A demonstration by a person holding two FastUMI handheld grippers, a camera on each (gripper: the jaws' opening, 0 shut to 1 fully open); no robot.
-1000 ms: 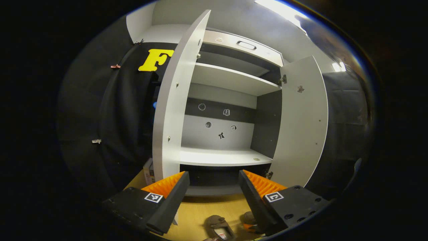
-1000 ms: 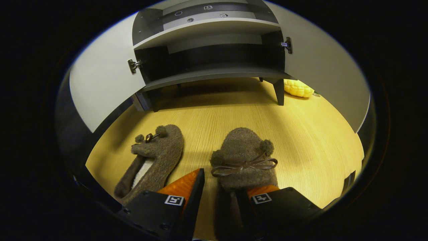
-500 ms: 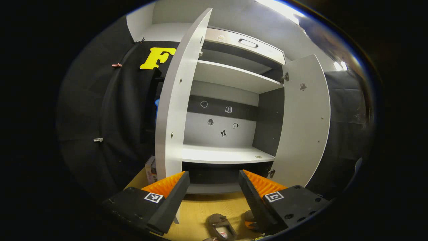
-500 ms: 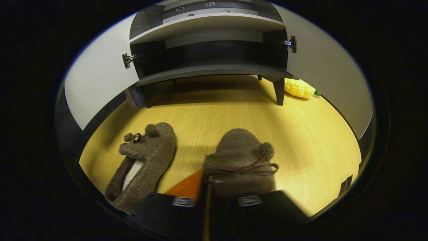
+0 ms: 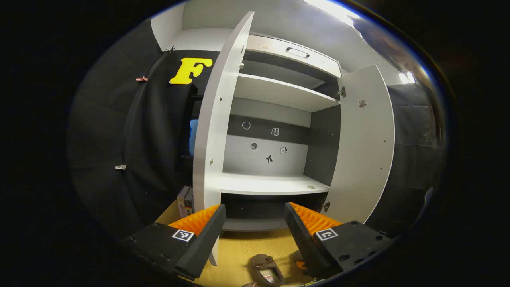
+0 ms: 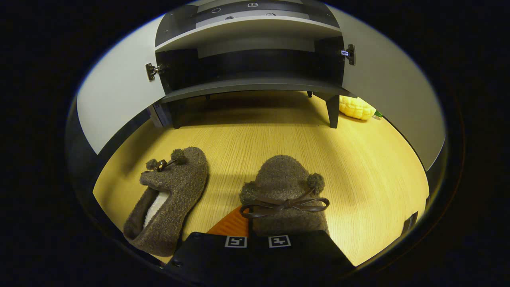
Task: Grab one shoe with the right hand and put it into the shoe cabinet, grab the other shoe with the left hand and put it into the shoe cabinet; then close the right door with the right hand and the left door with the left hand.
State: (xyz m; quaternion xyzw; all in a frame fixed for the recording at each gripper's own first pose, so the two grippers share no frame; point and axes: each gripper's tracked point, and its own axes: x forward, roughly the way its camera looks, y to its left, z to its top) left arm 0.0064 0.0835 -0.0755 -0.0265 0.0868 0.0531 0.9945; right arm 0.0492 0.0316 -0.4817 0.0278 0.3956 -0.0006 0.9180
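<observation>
wooden floor [image 6: 279,135], yellow toy [image 6: 356,107] beside cabinet leg [image 6: 332,111]

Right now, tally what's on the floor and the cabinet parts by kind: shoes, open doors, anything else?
Shoes: 2 (shoe in the right claw, other shoe)
Open cabinet doors: 2 (left door, right door)
Yellow item by the cabinet leg: 1
Small boxes beside the cabinet: 2, as far as I can tell
Total: 7
</observation>
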